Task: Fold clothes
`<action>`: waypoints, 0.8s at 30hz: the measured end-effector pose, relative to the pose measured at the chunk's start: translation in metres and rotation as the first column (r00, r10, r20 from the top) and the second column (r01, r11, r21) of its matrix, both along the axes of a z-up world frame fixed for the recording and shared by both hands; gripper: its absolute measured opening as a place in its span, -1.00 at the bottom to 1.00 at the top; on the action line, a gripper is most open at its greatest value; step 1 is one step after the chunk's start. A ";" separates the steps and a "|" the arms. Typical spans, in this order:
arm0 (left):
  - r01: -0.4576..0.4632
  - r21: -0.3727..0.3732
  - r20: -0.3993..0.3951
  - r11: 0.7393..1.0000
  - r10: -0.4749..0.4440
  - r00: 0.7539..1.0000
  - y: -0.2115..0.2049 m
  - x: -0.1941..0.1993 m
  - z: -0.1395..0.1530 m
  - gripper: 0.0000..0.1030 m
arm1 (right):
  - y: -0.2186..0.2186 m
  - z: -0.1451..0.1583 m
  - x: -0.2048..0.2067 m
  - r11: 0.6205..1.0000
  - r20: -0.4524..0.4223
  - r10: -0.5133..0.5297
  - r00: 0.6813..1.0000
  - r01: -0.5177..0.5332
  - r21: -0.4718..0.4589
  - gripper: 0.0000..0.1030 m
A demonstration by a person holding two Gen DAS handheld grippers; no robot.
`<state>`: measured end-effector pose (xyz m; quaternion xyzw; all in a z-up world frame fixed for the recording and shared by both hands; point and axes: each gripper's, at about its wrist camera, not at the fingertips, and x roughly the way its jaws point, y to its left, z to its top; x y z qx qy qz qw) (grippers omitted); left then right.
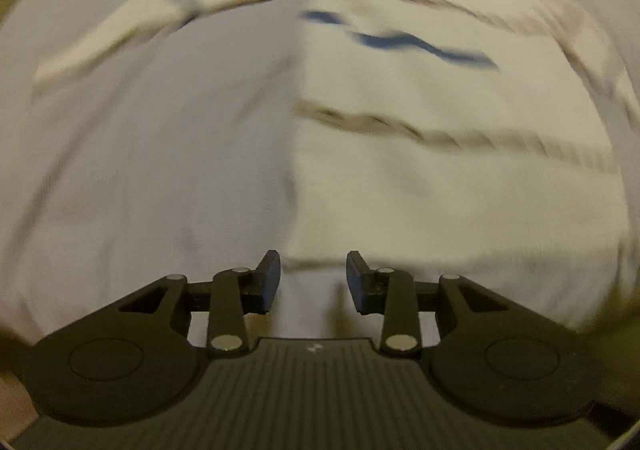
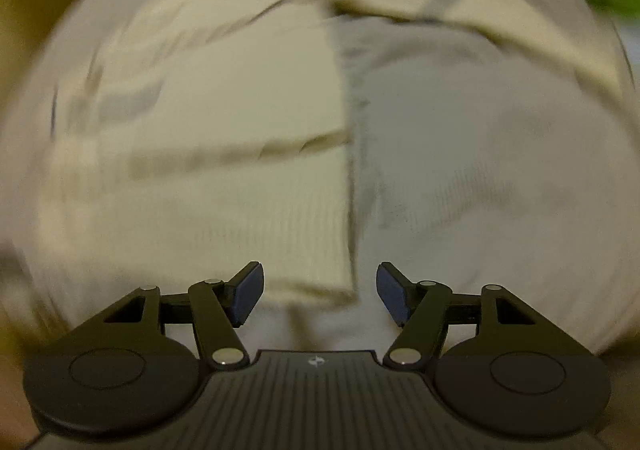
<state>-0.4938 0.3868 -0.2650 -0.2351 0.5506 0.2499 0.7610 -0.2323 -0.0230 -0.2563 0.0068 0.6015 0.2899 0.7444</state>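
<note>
My left gripper has its fingers spread with nothing between them, above the cream garment filling the right of the frame, its blue mark at upper centre. Everything is smeared, so I might pinch the sheet beneath instead.

My right gripper fingers are spread wider, empty, above the garment's lower corner; a grab could miss the edge.
</note>
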 end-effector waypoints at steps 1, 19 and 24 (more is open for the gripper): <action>-0.058 -0.043 0.016 0.997 0.059 0.998 0.011 -0.001 -0.004 -0.40 | -0.004 -0.006 0.006 0.997 -0.039 -0.073 0.997 0.074 0.034 0.27; -0.134 -0.051 -0.117 0.990 0.128 0.985 -0.008 -0.007 -0.042 -0.84 | -0.006 -0.063 0.015 0.968 -0.207 -0.250 0.946 0.237 -0.084 -0.83; -0.154 0.036 -0.254 0.987 0.158 0.954 -0.015 0.003 -0.028 -0.76 | 0.025 -0.038 0.016 0.936 -0.064 -0.124 0.990 0.096 -0.339 0.23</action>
